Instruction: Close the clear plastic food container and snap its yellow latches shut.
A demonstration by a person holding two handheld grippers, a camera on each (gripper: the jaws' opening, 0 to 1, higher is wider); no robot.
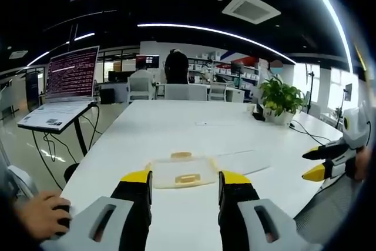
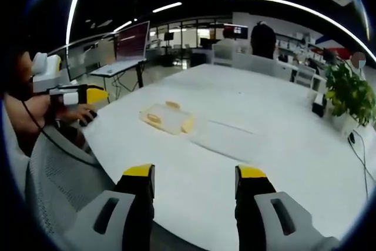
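A clear plastic food container (image 1: pixel 181 170) with yellow latches (image 1: pixel 188 178) rests on the white table (image 1: pixel 176 124), just beyond my left gripper (image 1: pixel 185 176). That gripper is open and empty, with its jaws on either side of the container in the picture. A flat clear piece (image 1: pixel 242 160) lies to the container's right; I cannot tell if it is the lid. My right gripper (image 1: pixel 314 163) enters from the right, open. In the right gripper view the container (image 2: pixel 166 117) sits well ahead and to the left of my open right gripper (image 2: pixel 195 171). The left gripper (image 2: pixel 82 95) shows at the far left.
A laptop (image 1: pixel 64 95) stands on a stand left of the table. A potted plant (image 1: pixel 281 99) and cables sit at the far right. A grey mesh chair (image 2: pixel 59 186) is at the near edge. A hand (image 1: pixel 35 213) grips the handle. Chairs and a person (image 1: pixel 176 66) stand beyond the table.
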